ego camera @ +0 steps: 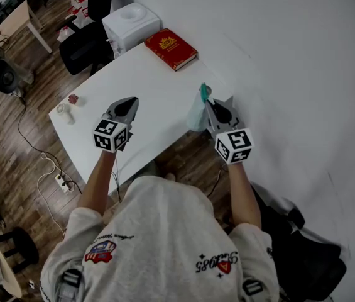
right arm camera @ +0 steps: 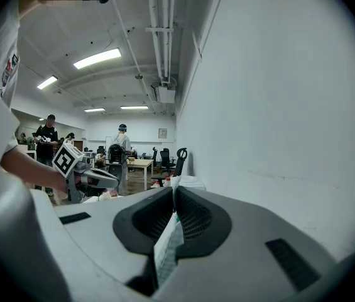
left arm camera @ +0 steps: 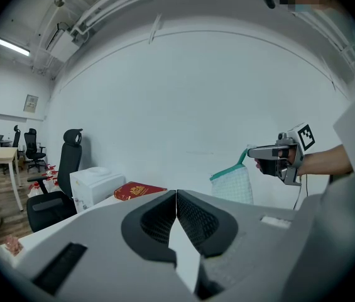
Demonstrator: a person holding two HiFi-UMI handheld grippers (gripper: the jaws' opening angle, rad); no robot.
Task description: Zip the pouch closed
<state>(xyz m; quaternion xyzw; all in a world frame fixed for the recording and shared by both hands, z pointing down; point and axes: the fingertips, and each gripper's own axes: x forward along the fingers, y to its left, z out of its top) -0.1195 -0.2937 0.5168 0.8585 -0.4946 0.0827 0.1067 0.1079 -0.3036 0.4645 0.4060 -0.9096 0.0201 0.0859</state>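
Teal-trimmed mesh pouch (ego camera: pixel 196 114) is being pinched in the right gripper's (ego camera: pixel 207 100) closed jaws at the table's (ego camera: pixel 155 74) three o'clock edge. The left gripper (ego camera: pixel 126 107), shut and empty, is being held at the pouch's nine o'clock.

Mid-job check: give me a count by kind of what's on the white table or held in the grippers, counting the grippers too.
Grippers: 2, the left gripper shut on nothing, the right gripper shut on the pouch
Pouch: 1
Red book: 1
Small loose items: 2, a small reddish item and a small white item
Total: 6
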